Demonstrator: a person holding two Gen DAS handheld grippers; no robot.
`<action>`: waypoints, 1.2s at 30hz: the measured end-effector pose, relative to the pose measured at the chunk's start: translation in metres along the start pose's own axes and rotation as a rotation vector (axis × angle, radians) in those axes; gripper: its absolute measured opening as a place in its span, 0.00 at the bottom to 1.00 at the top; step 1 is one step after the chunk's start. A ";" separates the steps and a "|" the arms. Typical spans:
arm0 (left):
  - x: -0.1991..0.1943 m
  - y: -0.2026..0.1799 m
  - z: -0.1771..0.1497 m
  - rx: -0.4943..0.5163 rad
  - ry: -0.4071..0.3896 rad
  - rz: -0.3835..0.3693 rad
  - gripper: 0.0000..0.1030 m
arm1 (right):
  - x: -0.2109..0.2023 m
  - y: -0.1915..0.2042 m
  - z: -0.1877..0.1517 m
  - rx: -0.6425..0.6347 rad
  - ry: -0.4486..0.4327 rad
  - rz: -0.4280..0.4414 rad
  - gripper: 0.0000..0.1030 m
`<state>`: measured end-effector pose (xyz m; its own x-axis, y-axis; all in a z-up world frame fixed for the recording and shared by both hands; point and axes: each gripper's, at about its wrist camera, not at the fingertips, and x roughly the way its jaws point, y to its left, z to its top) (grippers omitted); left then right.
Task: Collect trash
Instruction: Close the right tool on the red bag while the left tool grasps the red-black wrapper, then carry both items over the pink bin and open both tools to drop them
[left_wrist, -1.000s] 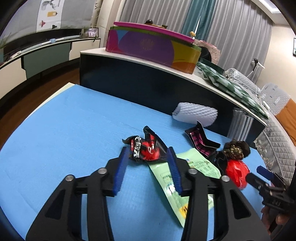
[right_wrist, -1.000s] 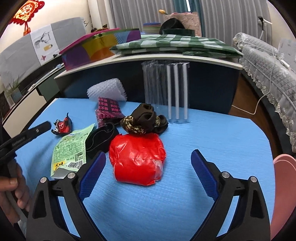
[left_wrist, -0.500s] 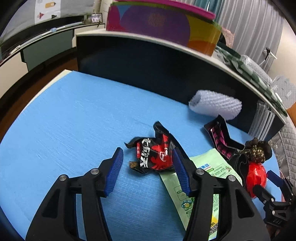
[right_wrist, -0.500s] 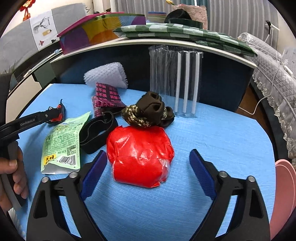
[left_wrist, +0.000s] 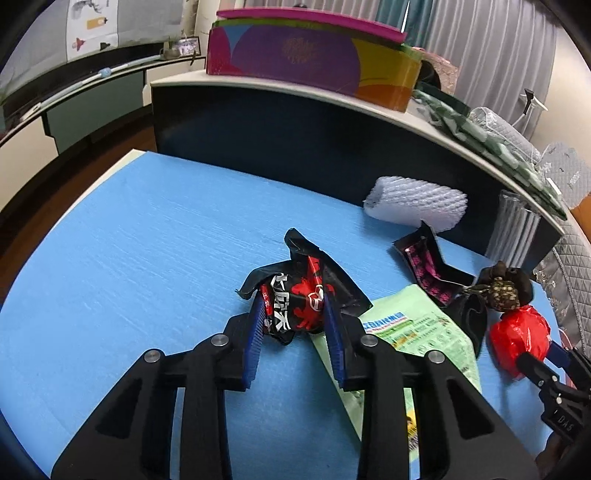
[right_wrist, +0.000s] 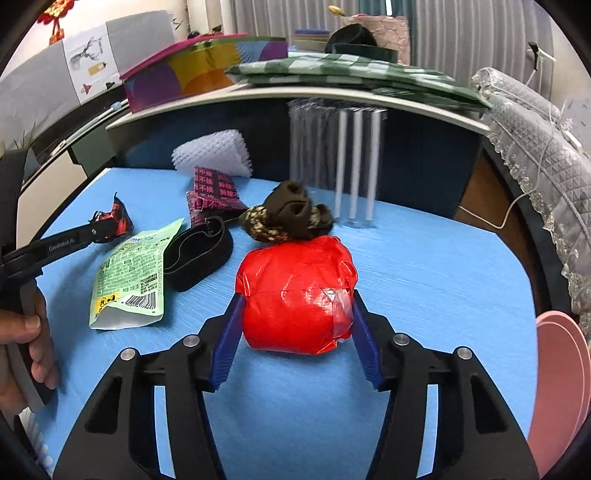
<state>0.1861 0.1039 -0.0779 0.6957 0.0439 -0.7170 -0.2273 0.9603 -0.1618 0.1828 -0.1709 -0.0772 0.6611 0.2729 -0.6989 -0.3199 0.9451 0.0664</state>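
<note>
On the blue worktop (left_wrist: 129, 240), the black-red wrapper (left_wrist: 295, 299) is clamped by the left gripper (left_wrist: 293, 325), held low; the red bag (right_wrist: 297, 291) is squeezed by the right gripper (right_wrist: 295, 321).

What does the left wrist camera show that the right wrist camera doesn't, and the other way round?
Only the left wrist view shows the left gripper from behind, its jaws closed on the black-and-red wrapper.

Only the right wrist view shows the pink plates at the table's edge and the right gripper with its jaws against the red bundle.

Both show the green pouch, the white foam net and the blue table.
</note>
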 end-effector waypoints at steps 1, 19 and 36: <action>-0.005 -0.003 -0.001 0.003 -0.010 -0.003 0.30 | -0.004 -0.002 -0.001 0.005 -0.006 0.000 0.54; -0.079 -0.049 -0.023 0.112 -0.113 -0.088 0.30 | -0.097 -0.032 -0.011 0.055 -0.151 -0.056 0.54; -0.130 -0.096 -0.051 0.203 -0.156 -0.166 0.30 | -0.177 -0.066 -0.025 0.116 -0.253 -0.121 0.54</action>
<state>0.0822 -0.0078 -0.0040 0.8120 -0.0913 -0.5765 0.0280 0.9926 -0.1177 0.0699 -0.2861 0.0237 0.8426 0.1794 -0.5078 -0.1586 0.9837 0.0845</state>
